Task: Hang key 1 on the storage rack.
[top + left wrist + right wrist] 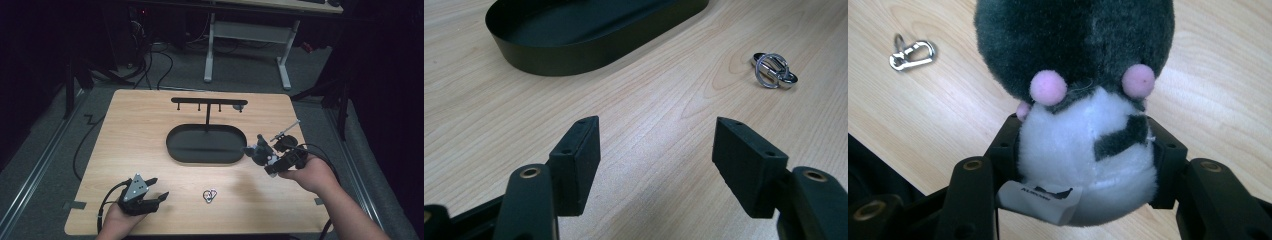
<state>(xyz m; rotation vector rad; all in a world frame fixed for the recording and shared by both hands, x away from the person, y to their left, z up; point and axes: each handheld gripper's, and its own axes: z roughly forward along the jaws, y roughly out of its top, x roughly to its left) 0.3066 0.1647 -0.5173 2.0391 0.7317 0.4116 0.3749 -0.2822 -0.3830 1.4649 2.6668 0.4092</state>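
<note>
Hidden or unclear: the plush toy (1083, 105) is cut off at the top of the right gripper view, so its head is only partly seen; a small fabric label at its underside is too blurred to read. In the high view the toy (259, 152) is small and dark, its detail hard to make out. The stand (209, 106) behind the tray carries short pegs; a small item at its right end cannot be identified.

Right tongs (1083, 145): pinching the plush toy, one black jaw on each side of its white belly. The toy is dark grey above, white below, with small pink tufts. It is held above the counter (150, 150), just right of the tray's right end.

Left tongs (656, 150): spread wide, nothing between the jaws, bare wood beneath them. In the high view they (157, 192) sit low at the near left of the counter, hand behind.

Key ring clip (774, 71): silver, lying flat on the counter, ahead and to the right of the left tongs, apart from both; it also shows in the right gripper view (912, 52) and in the high view (210, 195), near the front edge.

Container: black oval tray (182, 150), mid-counter, with the stand's post rising from its far part; the visible floor of the tray holds no loose item.
</note>
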